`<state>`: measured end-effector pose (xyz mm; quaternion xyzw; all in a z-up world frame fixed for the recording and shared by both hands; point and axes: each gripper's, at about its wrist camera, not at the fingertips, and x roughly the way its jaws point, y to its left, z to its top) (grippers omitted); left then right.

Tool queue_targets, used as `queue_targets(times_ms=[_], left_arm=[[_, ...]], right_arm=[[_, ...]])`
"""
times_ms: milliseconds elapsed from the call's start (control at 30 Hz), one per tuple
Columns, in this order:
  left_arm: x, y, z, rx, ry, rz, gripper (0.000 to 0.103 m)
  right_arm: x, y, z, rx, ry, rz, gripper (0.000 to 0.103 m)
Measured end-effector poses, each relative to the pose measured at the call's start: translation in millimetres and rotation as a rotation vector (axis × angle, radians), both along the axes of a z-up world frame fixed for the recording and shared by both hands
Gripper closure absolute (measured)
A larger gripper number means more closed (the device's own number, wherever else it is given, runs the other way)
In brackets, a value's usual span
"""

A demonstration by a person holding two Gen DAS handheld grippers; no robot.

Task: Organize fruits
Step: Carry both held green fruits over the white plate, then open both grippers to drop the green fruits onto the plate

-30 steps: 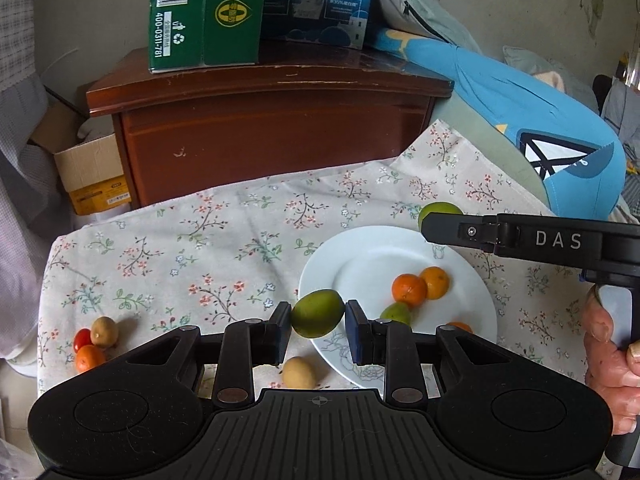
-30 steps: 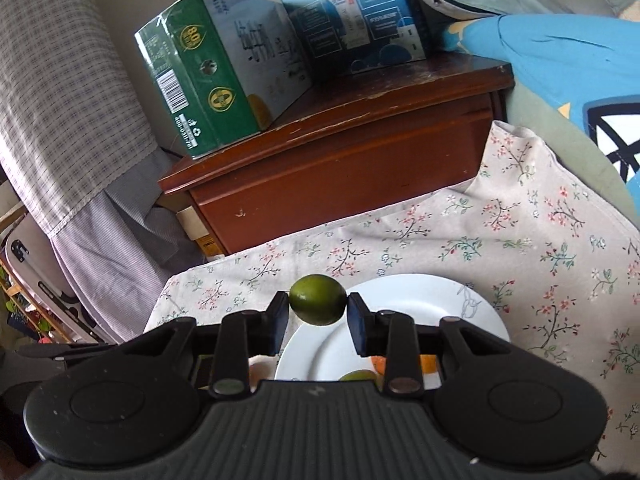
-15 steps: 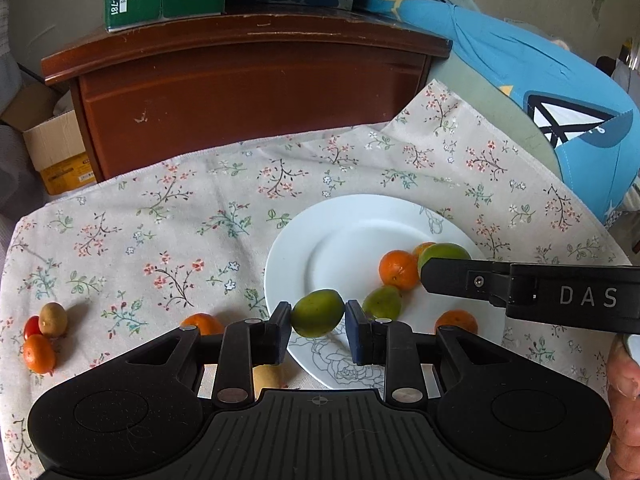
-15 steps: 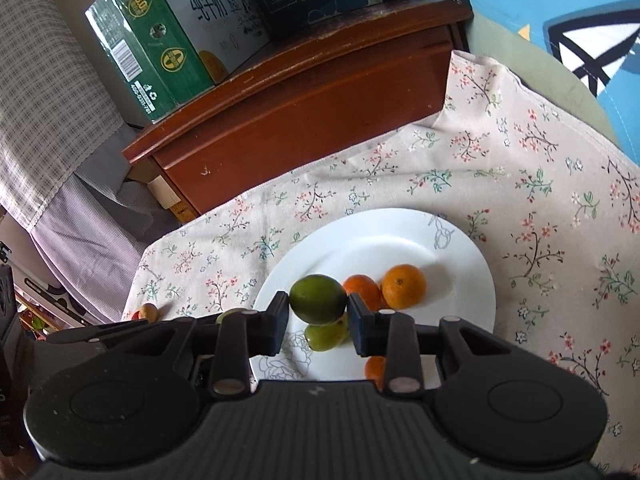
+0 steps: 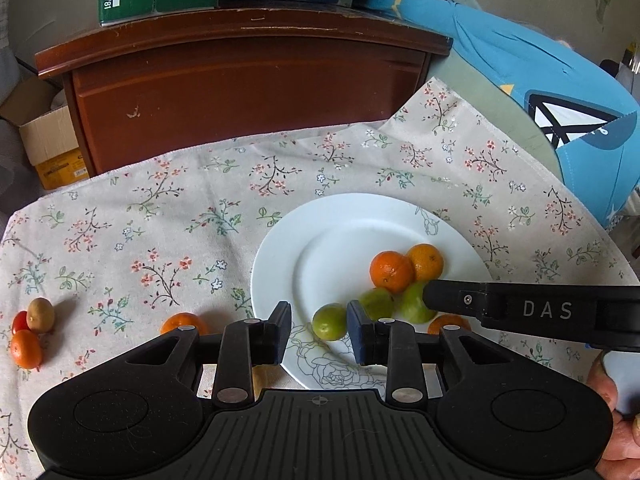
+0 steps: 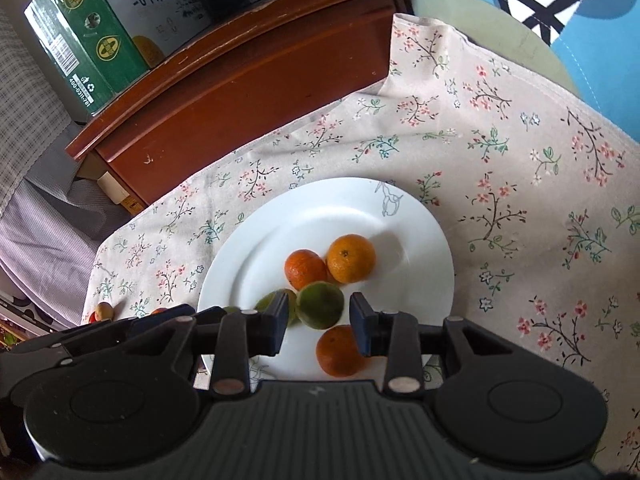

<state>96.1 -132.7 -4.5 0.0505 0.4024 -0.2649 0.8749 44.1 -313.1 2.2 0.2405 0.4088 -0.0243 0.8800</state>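
A: Left tongs [image 5: 319, 332]?
B: Jaws have just been opening, now parted a little. A lime [image 5: 329, 321] sits between them on the plate [image 5: 280, 248]; a gap shows on the left pad's side, and I cannot tell whether the right pad touches it.

A: Right tongs [image 6: 318, 322]?
B: Jaws have just been opening too. A darker green fruit [image 6: 321, 305] lies between them on the plate, clear of both pads.

A: Other fruit on the plate?
B: Two oranges [image 6: 351, 258] touching each other just beyond the right tongs; one orange [image 6: 338, 350] under their right jaw, near the rim; another green fruit [image 6: 269, 303] behind their left pad.

A: Off the plate?
B: On the floral cloth [image 5: 160, 216] over the bench: an orange [image 5: 182, 322] just left of the left tongs; well to their left, a small red fruit [image 5: 19, 321], a brown one [image 5: 41, 314] and an orange [image 5: 25, 349], bunched together.

A: Beyond the tongs?
B: A wooden cabinet [image 5: 248, 80] with a green carton [image 6: 86, 36] on top.
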Motion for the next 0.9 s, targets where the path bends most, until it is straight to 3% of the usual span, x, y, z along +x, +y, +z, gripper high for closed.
queue_targets(times_ms=[100,300,700,900], left_arm=[[-3.3,0.7,4.8,0.01,-0.025,0.029,0.042],[-4.5,4.1,11.1,0.024,-0.038,0.053,0.019],[-7.8,17.2,19.5,0.077,-0.044,0.081,0.015],[-3.9,38.0,35.8,0.064,-0.057,0.138,0.014]], right_arm=[[-1.5,-0.1,2.9,0.0,-0.026,-0.003,0.067],[-0.3,2.3,7.2,0.001,-0.061,0.007,0.066],[0.6,6.7,8.5,-0.016,-0.081,0.02,0.064],[0.3,12.6,10.4,-0.027,-0.095,0.045,0.064]])
